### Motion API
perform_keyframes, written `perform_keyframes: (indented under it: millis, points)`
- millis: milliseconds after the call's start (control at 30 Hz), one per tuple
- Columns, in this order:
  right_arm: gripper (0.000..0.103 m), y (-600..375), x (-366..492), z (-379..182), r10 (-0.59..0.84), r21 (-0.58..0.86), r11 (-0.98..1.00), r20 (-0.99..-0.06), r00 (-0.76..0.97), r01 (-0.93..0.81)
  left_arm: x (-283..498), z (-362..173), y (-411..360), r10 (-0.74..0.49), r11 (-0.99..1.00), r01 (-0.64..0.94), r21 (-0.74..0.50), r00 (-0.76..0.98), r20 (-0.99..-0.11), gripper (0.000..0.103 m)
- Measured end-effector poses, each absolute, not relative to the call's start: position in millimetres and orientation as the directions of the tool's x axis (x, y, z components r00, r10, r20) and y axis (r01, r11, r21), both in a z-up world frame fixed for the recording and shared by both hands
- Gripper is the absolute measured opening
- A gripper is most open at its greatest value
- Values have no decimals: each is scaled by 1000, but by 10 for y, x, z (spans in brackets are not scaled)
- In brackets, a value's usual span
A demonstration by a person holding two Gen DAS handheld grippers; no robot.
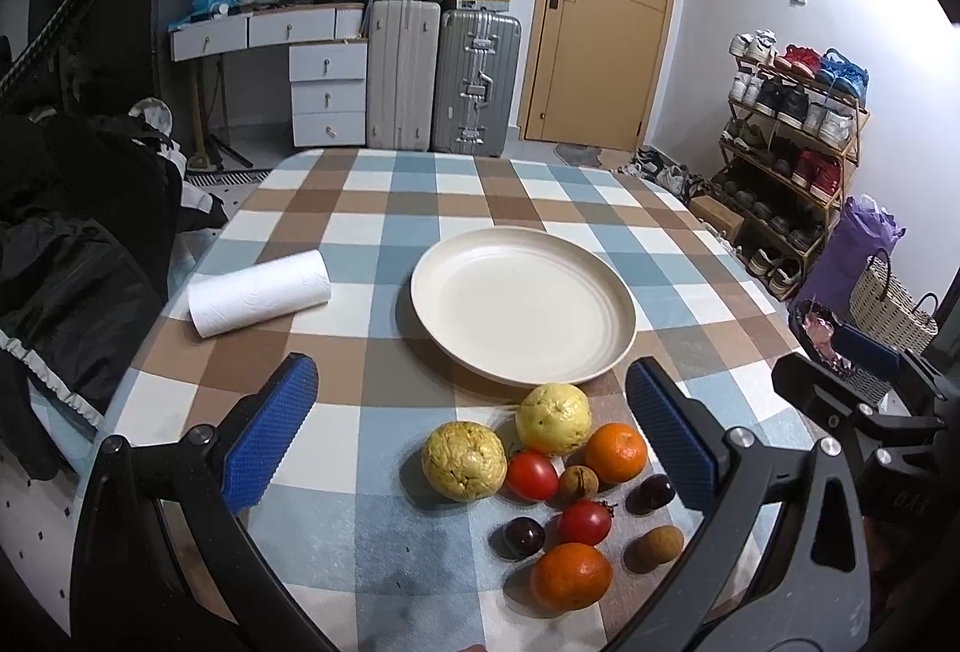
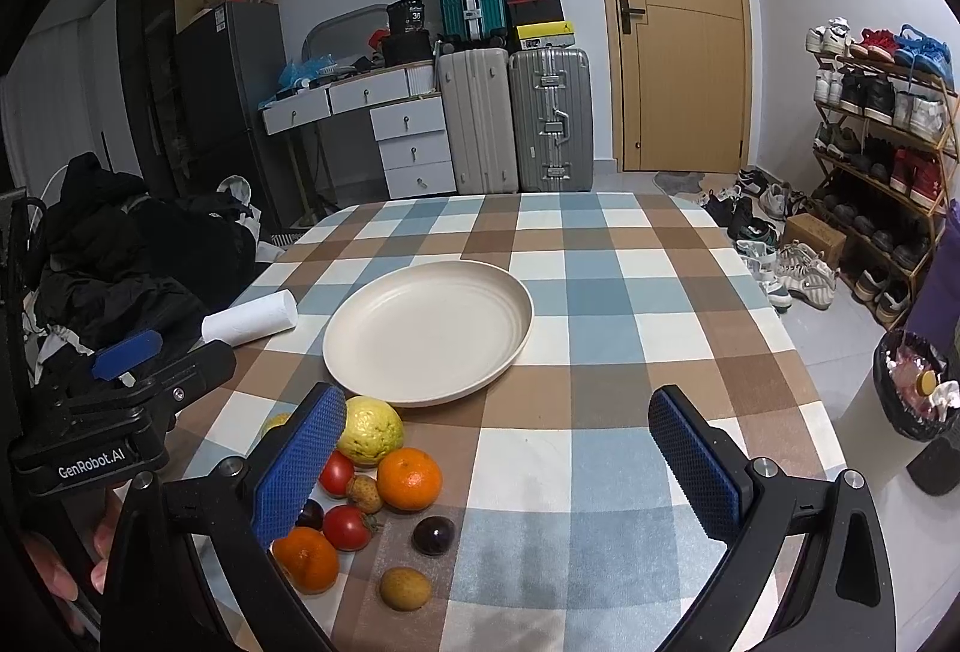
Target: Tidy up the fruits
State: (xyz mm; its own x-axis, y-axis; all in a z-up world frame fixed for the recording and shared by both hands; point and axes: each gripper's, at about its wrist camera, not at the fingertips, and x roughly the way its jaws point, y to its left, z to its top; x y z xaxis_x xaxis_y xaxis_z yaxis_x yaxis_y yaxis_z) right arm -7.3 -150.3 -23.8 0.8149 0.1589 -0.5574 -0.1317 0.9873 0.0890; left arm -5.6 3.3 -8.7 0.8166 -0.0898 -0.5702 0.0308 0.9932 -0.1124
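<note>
A cream plate [image 1: 522,304] stands empty mid-table; it also shows in the right wrist view [image 2: 429,331]. Just in front of it lies a cluster of fruit: two yellow guavas [image 1: 463,460] [image 1: 553,418], two oranges [image 1: 616,452] [image 1: 570,575], two tomatoes [image 1: 531,475] [image 1: 585,522], dark cherries [image 1: 524,535] and small brown longans [image 1: 660,547]. My left gripper [image 1: 474,442] is open and empty, hovering above the fruit. My right gripper [image 2: 510,466] is open and empty, to the right of the fruit [image 2: 409,478].
A paper towel roll [image 1: 259,299] lies left of the plate on the checked tablecloth [image 1: 336,208]. Dark clothes [image 1: 66,244] are piled left of the table. A shoe rack [image 2: 882,160] and a bin [image 2: 918,388] stand on the right. Suitcases [image 1: 444,82] stand behind.
</note>
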Motion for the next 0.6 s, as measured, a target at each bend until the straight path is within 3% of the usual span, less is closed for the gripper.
perform_keyframes:
  millis: [300, 600]
  points:
    - [103, -1473, -73, -280, 166, 88, 986, -558, 813, -141, 113, -246, 117, -203, 974, 86, -211, 749, -630, 103]
    - [103, -1488, -82, -240, 182, 104, 983, -560, 808, -149, 380, -452, 392, -226, 956, 21, -293, 692, -686, 103]
